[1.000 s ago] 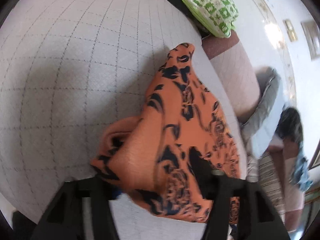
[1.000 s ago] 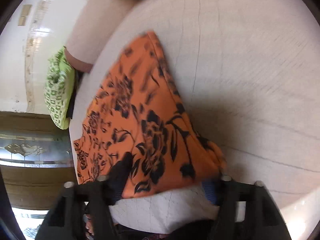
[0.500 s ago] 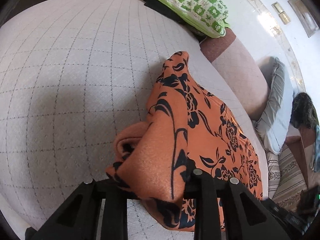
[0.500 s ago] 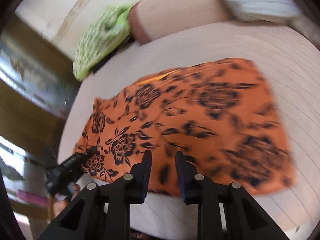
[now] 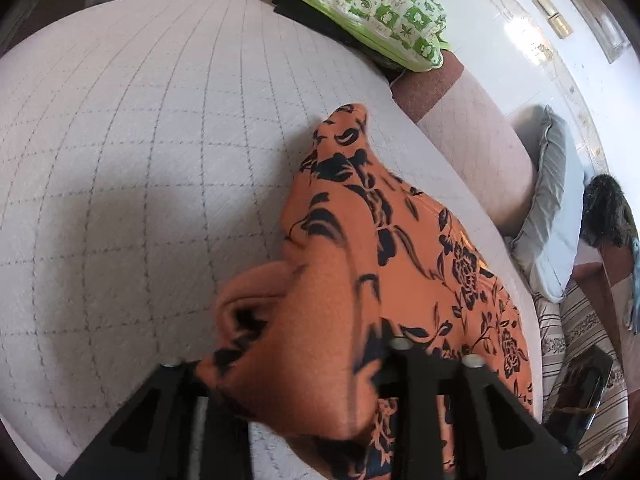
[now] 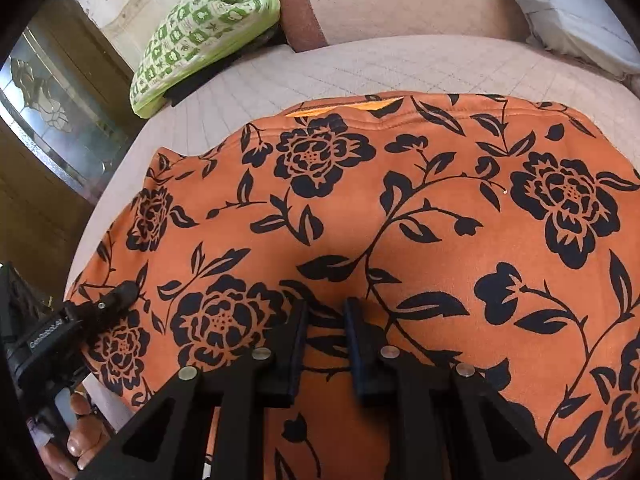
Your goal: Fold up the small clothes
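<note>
the orange garment with black flowers lies spread on the pale quilted bed, close to the edge of the bed on the side nearest me. from my right wrist camera it looks mostly flat, its far hem running straight across below the bolster. from my left wrist camera one end rises off the bed in a bunched fold that climbs into my left gripper.

my left gripper's jaws have just been closing, and the cloth now sits wadded between the two fingers, so i read it as clamped on that end of the garment; the fold hides the pads themselves. in the right wrist view that same gripper shows at the left edge, its tip on the garment's corner, with the fingers of a hand under it.

my right gripper has also just been closing. its fingers stand narrow with a slim gap, set down on the near part of the garment. i cannot tell whether a pinch of cloth is caught between the pads.

beyond the garment, a green patterned cushion sits at the bed's far corner, beside a pink bolster and a grey pillow.
</note>
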`<state>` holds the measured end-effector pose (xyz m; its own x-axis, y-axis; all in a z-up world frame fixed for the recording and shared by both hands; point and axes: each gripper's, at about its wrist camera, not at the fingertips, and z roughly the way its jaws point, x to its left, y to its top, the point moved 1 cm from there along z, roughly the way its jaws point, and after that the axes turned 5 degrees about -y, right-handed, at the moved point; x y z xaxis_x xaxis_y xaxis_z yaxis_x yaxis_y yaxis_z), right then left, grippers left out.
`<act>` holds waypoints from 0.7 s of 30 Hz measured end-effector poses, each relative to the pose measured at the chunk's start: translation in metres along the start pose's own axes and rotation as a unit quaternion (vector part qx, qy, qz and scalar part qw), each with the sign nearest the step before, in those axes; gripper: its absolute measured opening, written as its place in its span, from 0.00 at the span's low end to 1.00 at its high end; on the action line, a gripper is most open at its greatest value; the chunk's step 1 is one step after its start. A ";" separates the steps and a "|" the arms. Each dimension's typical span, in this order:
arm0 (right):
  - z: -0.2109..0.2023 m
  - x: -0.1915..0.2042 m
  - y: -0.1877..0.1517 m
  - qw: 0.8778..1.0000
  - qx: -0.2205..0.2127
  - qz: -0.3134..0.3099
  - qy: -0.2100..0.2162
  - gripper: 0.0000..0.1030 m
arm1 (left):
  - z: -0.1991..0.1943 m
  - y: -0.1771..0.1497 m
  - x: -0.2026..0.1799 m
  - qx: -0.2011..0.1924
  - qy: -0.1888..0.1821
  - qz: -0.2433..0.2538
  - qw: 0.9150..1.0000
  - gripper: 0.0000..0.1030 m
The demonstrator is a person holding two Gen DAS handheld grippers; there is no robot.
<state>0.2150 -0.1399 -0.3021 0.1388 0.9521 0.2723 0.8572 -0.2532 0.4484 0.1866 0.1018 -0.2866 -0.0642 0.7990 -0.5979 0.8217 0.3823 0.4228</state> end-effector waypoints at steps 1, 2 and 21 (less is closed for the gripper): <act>-0.002 -0.002 -0.001 1.000 -0.003 0.000 0.009 0.21 | -0.003 0.000 -0.004 -0.005 0.000 0.004 1.000 0.23; -0.005 -0.004 -0.002 1.000 -0.005 -0.001 0.016 0.21 | -0.008 0.001 -0.011 -0.011 0.000 0.019 1.000 0.22; -0.196 -0.250 -0.043 0.956 -0.165 0.233 0.074 0.22 | -0.003 -0.074 -0.279 0.023 -0.042 0.291 0.955 0.21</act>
<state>0.0459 -0.4003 -0.2222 0.3744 0.6945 0.6144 0.5129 -0.7071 0.4867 0.1419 -0.1478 -0.1486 0.4551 0.8296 -0.3233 0.7289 -0.1385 0.6705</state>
